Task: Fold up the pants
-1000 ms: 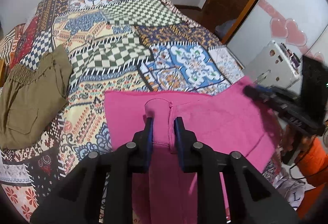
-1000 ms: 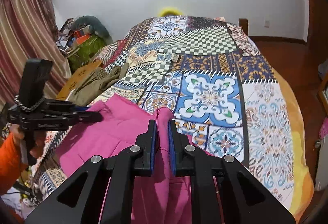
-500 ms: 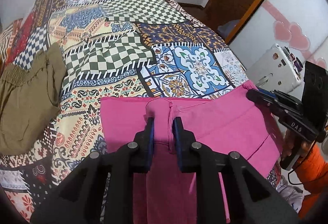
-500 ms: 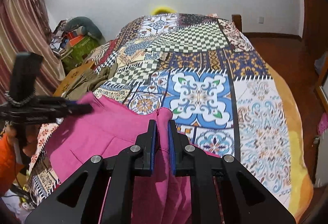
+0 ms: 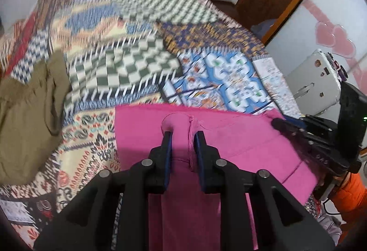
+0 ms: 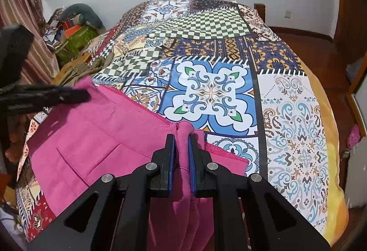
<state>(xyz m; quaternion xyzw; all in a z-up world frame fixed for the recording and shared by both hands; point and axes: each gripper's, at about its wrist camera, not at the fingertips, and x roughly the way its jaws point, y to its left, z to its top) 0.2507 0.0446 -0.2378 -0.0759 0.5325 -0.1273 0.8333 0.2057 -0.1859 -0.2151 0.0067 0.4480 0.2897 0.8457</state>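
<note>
The pink pants [image 5: 240, 136] lie spread across the near end of the patchwork bed, with part hanging off the front edge. My left gripper [image 5: 182, 135] is shut on a bunched fold of the pink pants. My right gripper [image 6: 182, 138] is shut on another bunched fold of the pink pants [image 6: 96, 136]. Each gripper shows in the other's view: the right one at the pants' right corner [image 5: 278, 123], the left one at their left corner [image 6: 84, 94].
Olive-green pants [image 5: 25, 113] lie on the bed's left side, also seen far left in the right wrist view [image 6: 78, 69]. The patchwork bedspread [image 6: 211, 90] stretches ahead. A white device [image 5: 314, 85] and wardrobe stand right; clutter and curtain [image 6: 20, 21] stand left.
Both grippers have carried the pink pants forward and lower over the bed while staying shut on them. The left wrist view is now motion-blurred.
</note>
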